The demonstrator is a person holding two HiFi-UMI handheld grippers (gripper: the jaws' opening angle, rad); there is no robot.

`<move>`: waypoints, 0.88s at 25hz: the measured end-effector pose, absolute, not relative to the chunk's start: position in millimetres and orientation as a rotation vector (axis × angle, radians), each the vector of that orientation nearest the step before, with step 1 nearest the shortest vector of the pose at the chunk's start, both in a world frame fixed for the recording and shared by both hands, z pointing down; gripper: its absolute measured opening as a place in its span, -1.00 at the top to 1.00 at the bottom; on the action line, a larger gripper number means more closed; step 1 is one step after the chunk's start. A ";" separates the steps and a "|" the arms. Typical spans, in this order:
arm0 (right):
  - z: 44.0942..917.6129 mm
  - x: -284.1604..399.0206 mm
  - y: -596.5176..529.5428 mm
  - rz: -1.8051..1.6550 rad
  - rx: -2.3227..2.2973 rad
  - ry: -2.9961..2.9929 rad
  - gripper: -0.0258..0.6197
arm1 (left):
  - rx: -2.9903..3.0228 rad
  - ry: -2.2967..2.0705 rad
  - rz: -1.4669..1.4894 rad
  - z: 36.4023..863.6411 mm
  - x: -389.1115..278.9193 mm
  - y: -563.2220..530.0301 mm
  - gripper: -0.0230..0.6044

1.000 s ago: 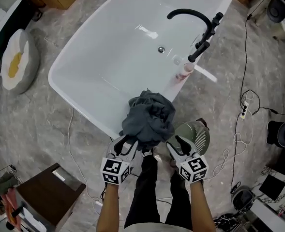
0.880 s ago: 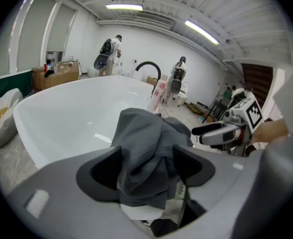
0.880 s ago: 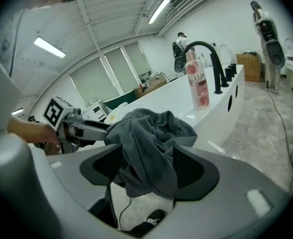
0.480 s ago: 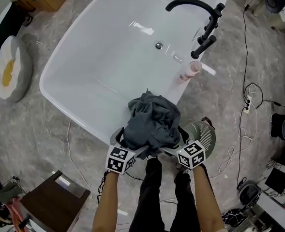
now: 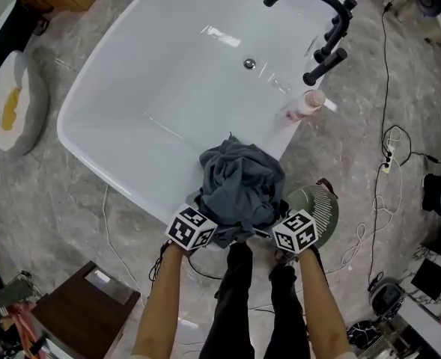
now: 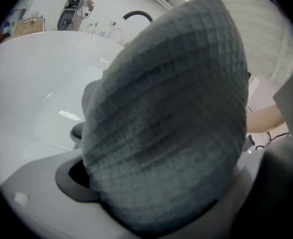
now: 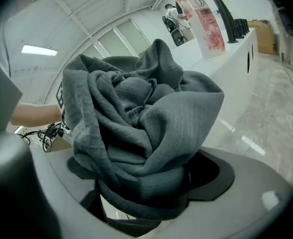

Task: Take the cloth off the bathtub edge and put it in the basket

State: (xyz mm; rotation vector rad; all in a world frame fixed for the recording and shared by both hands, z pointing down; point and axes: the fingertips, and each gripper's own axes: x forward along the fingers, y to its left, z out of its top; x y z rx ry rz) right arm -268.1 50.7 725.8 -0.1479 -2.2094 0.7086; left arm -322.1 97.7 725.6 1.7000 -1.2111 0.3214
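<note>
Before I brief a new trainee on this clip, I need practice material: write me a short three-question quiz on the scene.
1. True or false: the cloth already lies in the basket.
2. What colour is the bottle on the bathtub rim? A pink, B blue, C yellow.
3. Fill in: the basket stands on the floor at the person's ___ side.

Key:
1. False. The cloth is heaped on the bathtub edge.
2. A.
3. Right.
</note>
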 end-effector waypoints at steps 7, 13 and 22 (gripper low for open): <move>707.2 -269.1 69.0 0.626 -0.229 -2.268 0.16 | 1.788 -1.205 0.296 712.8 -307.6 93.0 -0.60; 686.7 -272.0 65.5 0.702 -0.101 -2.372 0.47 | 1.698 -1.370 0.250 694.4 -314.8 87.8 -0.27; 658.2 -235.1 39.8 0.671 0.002 -2.457 0.56 | 1.692 -1.423 0.105 663.2 -269.8 59.8 0.10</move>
